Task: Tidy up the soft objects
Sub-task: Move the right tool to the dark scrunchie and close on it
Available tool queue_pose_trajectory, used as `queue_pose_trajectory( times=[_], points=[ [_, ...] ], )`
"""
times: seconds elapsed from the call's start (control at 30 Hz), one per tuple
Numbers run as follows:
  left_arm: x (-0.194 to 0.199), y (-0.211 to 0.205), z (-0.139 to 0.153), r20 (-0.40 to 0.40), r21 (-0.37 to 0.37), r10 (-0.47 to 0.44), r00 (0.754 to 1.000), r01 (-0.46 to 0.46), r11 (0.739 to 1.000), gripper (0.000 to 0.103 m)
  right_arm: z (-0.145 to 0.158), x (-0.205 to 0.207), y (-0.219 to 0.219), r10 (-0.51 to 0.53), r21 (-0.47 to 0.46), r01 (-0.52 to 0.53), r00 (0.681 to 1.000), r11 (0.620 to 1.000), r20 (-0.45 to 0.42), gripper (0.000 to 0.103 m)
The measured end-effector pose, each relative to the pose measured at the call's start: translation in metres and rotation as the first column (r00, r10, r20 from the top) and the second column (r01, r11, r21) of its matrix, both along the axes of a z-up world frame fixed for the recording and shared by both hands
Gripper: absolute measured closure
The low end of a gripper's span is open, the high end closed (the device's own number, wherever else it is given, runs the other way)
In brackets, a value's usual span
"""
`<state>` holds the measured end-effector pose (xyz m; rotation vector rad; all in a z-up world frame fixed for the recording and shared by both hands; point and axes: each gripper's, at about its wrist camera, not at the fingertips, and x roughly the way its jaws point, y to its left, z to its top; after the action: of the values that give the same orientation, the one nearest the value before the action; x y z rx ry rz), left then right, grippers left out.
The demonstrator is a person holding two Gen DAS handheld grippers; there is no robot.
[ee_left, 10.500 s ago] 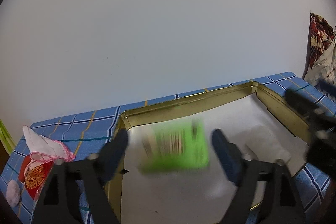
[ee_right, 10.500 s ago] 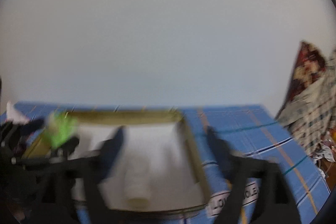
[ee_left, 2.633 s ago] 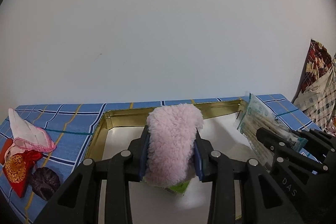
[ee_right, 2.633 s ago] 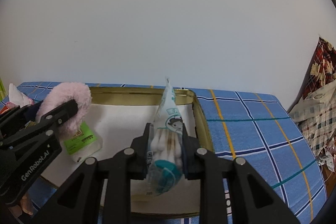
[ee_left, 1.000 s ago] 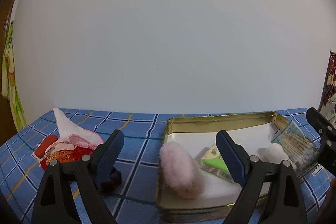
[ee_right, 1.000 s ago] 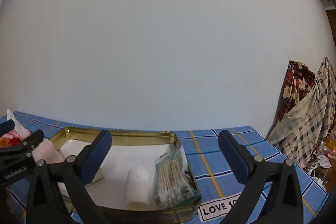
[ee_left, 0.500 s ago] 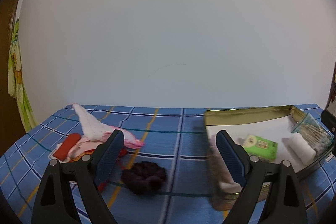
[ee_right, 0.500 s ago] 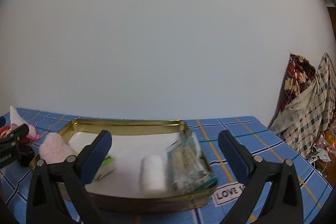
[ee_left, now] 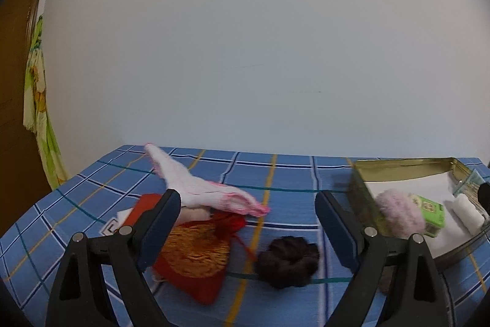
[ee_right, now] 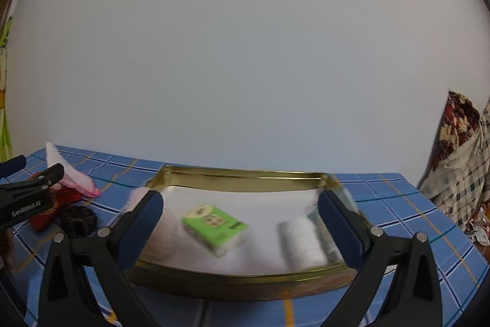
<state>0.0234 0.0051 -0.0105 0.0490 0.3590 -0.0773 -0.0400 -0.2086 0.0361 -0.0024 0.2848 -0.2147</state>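
Observation:
My left gripper (ee_left: 248,222) is open and empty above the blue checked cloth. Between and just past its fingers lie a dark brown scrunchie (ee_left: 287,261), a red and gold pouch (ee_left: 196,253) and a white cloth with pink trim (ee_left: 196,187). A gold tin tray (ee_left: 398,166) stands to the right, holding a pink fluffy roll (ee_left: 399,212), a green packet (ee_left: 428,209) and a white roll (ee_left: 467,212). My right gripper (ee_right: 242,219) is open and empty in front of the tray (ee_right: 245,173), facing the green packet (ee_right: 214,221) and white roll (ee_right: 301,241).
A white wall rises close behind the table. A green patterned cloth (ee_left: 38,100) hangs at the far left by a brown door. Plaid and floral fabrics (ee_right: 462,155) are piled off the table's right side. The left gripper's black arm (ee_right: 27,198) shows in the right wrist view.
The left gripper has swung left from the tray to the loose items; the scrunchie and pouch now sit between its fingers. The right gripper has moved in closer to the tray.

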Motion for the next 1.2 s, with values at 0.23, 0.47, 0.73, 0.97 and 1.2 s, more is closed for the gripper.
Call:
queue_pose_trajectory(
  times=[0.23,0.47,0.73,0.97,1.2],
  points=[
    [0.013,0.038,-0.002,-0.025,-0.004,0.052,0.998,-0.052,0.999,0.012,-0.002,0.008,0.036,0.078,0.004,-0.078,0.997,0.997,-0.016,0.002],
    [0.031,0.087,-0.006,-0.065,-0.05,0.165,0.984,-0.169,0.984,0.012,-0.003,0.026,0.075,0.187,-0.001,-0.187,0.98,0.982,-0.063,0.017],
    [0.051,0.143,-0.014,-0.112,-0.085,0.298,0.948,-0.308,0.947,0.012,-0.009,0.05,0.13,0.309,-0.02,-0.315,0.94,0.949,-0.146,0.018],
    [0.061,0.177,-0.019,-0.146,-0.114,0.351,0.925,-0.368,0.923,0.012,-0.023,0.091,0.17,0.385,0.014,-0.399,0.873,0.917,-0.3,0.026],
    [0.064,0.178,-0.017,-0.165,-0.128,0.316,0.934,-0.338,0.932,0.012,-0.047,0.132,0.178,0.39,0.09,-0.397,0.792,0.914,-0.471,0.038]
  ],
)
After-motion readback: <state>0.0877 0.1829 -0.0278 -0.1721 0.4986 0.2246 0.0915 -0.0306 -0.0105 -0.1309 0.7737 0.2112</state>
